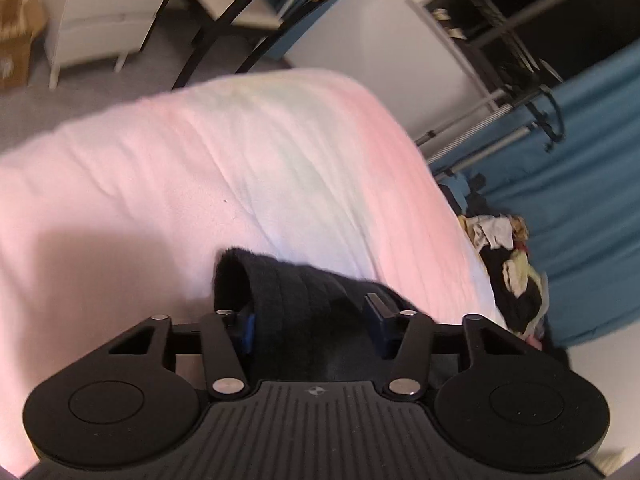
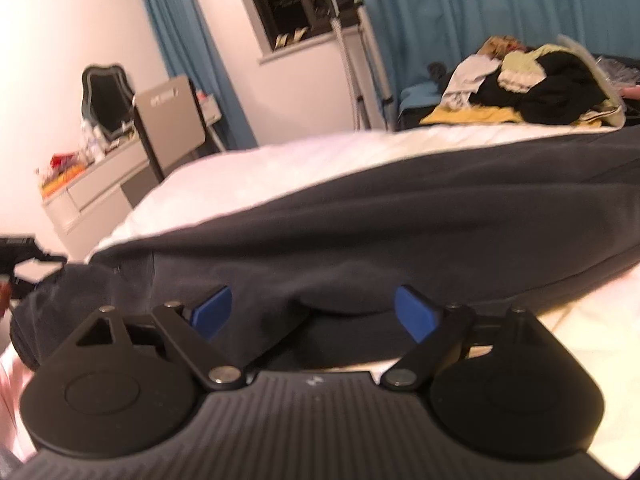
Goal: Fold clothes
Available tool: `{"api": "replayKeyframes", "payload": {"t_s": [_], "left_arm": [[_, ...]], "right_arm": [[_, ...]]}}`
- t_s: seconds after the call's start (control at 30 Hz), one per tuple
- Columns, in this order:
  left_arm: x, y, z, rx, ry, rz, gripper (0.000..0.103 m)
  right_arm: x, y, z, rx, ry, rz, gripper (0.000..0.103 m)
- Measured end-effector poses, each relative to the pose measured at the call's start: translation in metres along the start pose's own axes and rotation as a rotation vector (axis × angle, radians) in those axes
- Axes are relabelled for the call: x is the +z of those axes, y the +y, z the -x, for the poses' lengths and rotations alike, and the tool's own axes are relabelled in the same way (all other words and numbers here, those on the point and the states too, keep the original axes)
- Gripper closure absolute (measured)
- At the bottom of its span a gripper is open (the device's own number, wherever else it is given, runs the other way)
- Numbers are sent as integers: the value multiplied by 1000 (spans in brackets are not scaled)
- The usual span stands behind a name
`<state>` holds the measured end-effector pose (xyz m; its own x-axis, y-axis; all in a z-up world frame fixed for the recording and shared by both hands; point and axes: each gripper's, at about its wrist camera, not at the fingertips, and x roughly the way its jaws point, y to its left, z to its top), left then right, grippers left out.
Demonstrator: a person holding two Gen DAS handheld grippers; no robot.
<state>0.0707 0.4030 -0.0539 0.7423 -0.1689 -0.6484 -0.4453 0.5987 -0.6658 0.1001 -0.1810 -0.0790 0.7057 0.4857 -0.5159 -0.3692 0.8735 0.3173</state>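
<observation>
A dark navy garment lies stretched across the white bed. In the left wrist view, my left gripper has its blue pads wide apart around a ribbed cuff or hem of the same dark garment, which bulges up between them. In the right wrist view, my right gripper stands open over the garment's near edge, with a fold of cloth between the blue fingers. The other gripper shows at the far left of that view.
A heap of mixed clothes sits at the far side of the bed; it also shows in the left wrist view. Blue curtains, a window, a dresser with a mirror and white chairs surround the bed.
</observation>
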Motion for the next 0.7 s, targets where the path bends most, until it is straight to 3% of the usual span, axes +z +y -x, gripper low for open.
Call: {"api": "replayKeyframes", "payload": {"t_s": [0.13, 0.2, 0.3, 0.5, 0.6, 0.7], "left_arm": [[9, -7, -25, 63, -9, -43, 72], [8, -20, -21, 89, -30, -109, 75], [-1, -41, 6, 70, -84, -218, 82], [-42, -80, 97, -79, -208, -360, 84], [-77, -100, 136, -144, -207, -444, 84], [-132, -109, 170, -201, -168, -568, 84]], "right_arm": [[-6, 3, -25, 28, 45, 7, 13], [-10, 8, -32, 37, 52, 38, 13], [-12, 20, -34, 38, 45, 104, 13], [-15, 32, -23, 58, 18, 172, 13], [-18, 39, -9, 65, -10, 209, 13], [-19, 46, 9, 83, -47, 234, 13]]}}
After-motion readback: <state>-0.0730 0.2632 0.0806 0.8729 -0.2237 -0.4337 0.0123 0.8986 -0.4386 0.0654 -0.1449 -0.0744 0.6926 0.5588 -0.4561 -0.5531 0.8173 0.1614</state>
